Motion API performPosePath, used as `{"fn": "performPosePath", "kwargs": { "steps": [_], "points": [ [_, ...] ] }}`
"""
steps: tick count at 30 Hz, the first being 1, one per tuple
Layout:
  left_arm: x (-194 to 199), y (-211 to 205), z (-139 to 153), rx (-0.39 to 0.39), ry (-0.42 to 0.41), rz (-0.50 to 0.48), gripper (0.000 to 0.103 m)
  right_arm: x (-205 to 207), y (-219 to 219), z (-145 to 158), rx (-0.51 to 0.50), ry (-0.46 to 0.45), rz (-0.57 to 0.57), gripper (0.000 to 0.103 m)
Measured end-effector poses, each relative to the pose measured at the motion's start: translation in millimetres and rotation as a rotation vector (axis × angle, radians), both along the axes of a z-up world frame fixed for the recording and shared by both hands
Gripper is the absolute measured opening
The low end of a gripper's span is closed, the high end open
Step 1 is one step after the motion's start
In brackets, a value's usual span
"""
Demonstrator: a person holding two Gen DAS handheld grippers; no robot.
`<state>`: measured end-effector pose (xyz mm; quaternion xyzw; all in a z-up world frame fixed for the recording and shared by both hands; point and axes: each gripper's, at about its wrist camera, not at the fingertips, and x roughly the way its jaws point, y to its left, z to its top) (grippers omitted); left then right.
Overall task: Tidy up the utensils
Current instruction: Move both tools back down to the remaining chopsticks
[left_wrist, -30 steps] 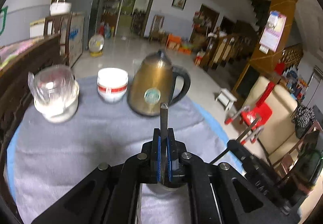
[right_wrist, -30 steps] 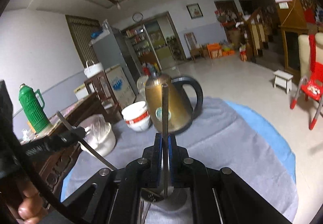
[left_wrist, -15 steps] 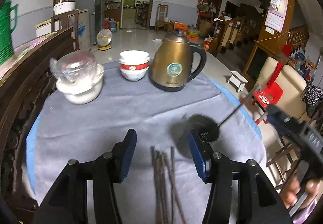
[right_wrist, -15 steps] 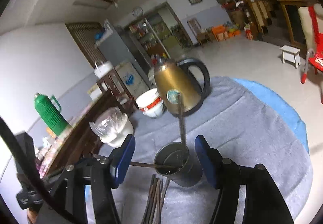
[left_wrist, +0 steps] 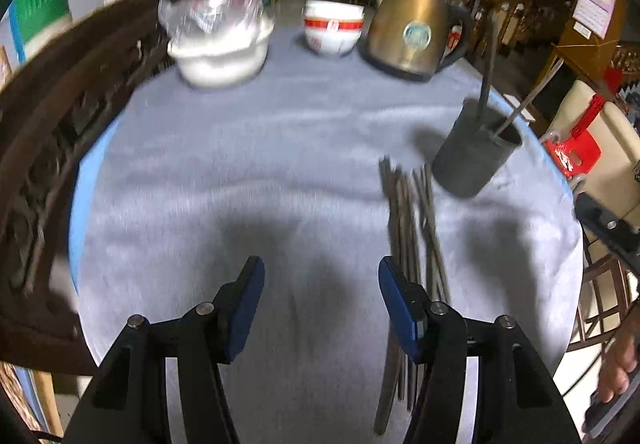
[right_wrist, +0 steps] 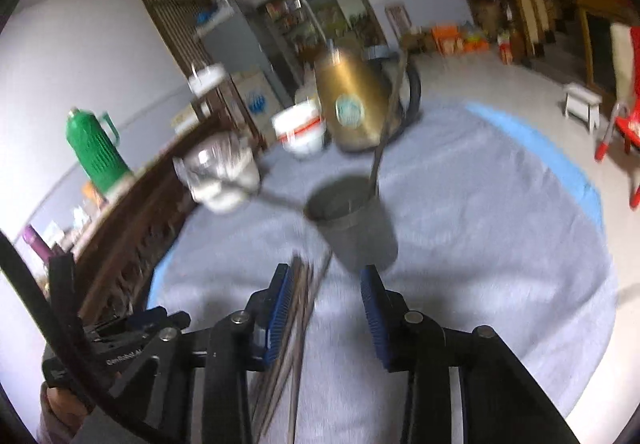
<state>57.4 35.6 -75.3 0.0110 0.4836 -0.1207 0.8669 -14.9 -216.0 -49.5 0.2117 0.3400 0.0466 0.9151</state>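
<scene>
Though both views smeared by motion blur, layout readable. Bundle of thin dark metal chopsticks point(left_wrist: 408, 219) flat on grey cloth-covered round table point(left_wrist: 240, 171), near ends cut off under left gripper point(left_wrist: 320, 296) right finger; count unclear. Same bundle in right wrist view point(right_wrist: 304, 284) runs under right gripper point(right_wrist: 326, 304), hugging its left pad. Left gripper jaws opening, nothing between, only bare cloth. Right gripper jaws closing, pads not yet pressing sticks. Dark cylindrical metal holder point(left_wrist: 476, 159) just beyond bundle tips, two sticks already leaning inside. Blue rim showing under cloth edge. Far side of table: brass-coloured electric kettle point(left_wrist: 412, 31), stacked white bowls with red band point(left_wrist: 332, 27), plastic-wrapped white bowl point(left_wrist: 220, 43). Dark carved wooden cabinet point(left_wrist: 48, 115) along left, green thermos point(right_wrist: 96, 147) on it. Tiled room behind, red plastic chair point(left_wrist: 576, 147) at right.
</scene>
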Motion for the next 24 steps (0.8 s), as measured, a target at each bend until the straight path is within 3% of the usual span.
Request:
{"fn": "performPosePath", "kwargs": {
  "steps": [8, 24],
  "points": [
    [-12.7, -4.3, -14.2, 0.086, -0.016, 0.009, 0.060, 5.5, 16.7, -44.2, 0.037, 0.123, 0.056, 0.039],
    [-13.1, -20.7, -18.6, 0.171, -0.041, 0.001, 0.061, 10.5, 20.8, -49.6, 0.029, 0.147, 0.058, 0.039]
  ]
}}
